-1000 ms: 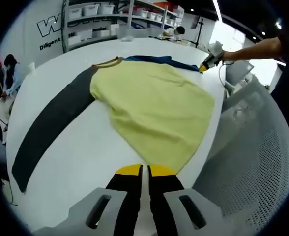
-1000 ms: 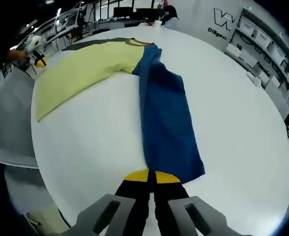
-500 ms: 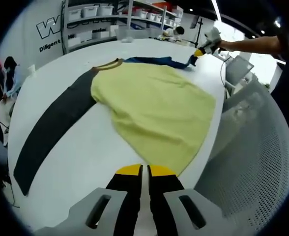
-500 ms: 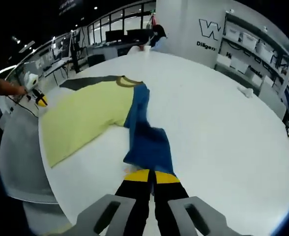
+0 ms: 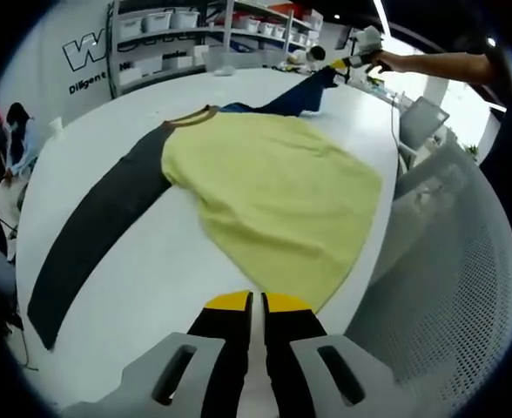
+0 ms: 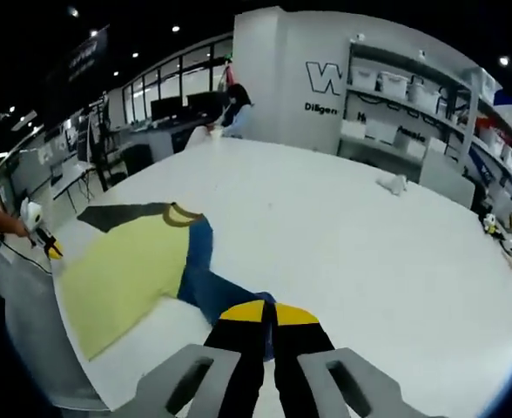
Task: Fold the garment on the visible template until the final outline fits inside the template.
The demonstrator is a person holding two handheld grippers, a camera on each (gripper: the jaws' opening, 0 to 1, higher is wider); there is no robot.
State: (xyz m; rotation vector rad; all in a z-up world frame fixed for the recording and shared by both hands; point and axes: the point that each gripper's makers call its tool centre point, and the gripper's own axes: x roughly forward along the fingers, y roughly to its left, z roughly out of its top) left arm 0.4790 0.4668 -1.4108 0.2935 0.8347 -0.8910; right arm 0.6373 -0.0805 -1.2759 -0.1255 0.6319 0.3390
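Garment [image 5: 273, 187] lies spread on the white counter [image 5: 151, 279]: yellow body flat, nearest hem just ahead of the left gripper [image 5: 256, 305]. Dark grey sleeve [image 5: 99, 231] stretched out straight to one side, flat. Blue sleeve [image 5: 295, 96] on the other side is lifted off the counter, its end clamped in the right gripper [image 6: 260, 315]; in the right gripper view the blue cloth runs from the collar down to the jaw tips, jaws closed on it w/ no visible gap. Left gripper: jaws nearly together at the hem edge; can't tell if any cloth is pinched between them.

Progress, judging from layout: early. Body not folded, grey sleeve not folded; blue sleeve looks like the 1st fold in hand, raised but not laid over the body. Left to do: lay blue sleeve across, same for grey sleeve, then fold body up. No template outline can be made out on the counter.

Beyond: shelving w/ bins [image 5: 178, 26] and wall lettering, perforated metal surface [image 5: 448, 287] beside the counter edge.
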